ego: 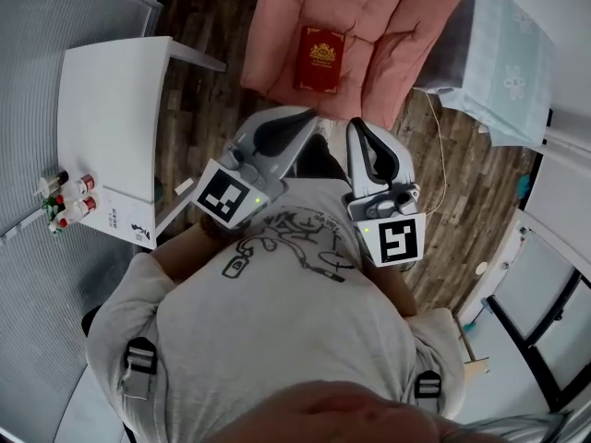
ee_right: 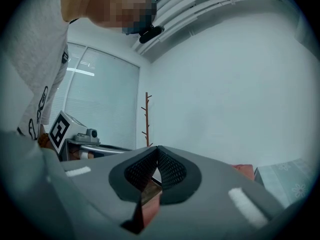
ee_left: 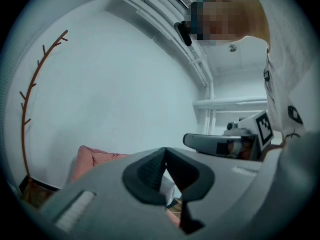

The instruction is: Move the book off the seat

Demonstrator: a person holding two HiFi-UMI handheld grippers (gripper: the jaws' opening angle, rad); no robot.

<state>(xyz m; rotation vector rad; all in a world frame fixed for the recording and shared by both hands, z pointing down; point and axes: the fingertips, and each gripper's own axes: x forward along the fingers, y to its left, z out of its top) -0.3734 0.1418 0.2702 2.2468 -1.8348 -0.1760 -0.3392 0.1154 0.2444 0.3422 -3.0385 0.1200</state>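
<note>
Both tools were shut and empty. The left hand-held gripper (ego: 311,117) had its jaws closed tip to tip with nothing between them, and the right hand-held gripper (ego: 355,124) was the same. Both were held close to the person's chest, pointing toward the seat (ego: 397,26) and well short of it.

The book (ego: 319,59) lay flat and cover up on the pink cushion, near the seat's front edge and apart from both tools.

Risks noted:
- Neither tool could take the book until its jaws were opened. A shut approach would only push the book deeper into the seat.
- The cushion looked soft. A lower jaw pressed in beside the book could snag fabric or tilt the book away.
- A grip on the cover board alone could let the pages fall open and the book drop.

Orientation: the long axis ran from the person toward the seat back, with a short edge nearest the tools. Which side the spine lay on could not be told.
</note>
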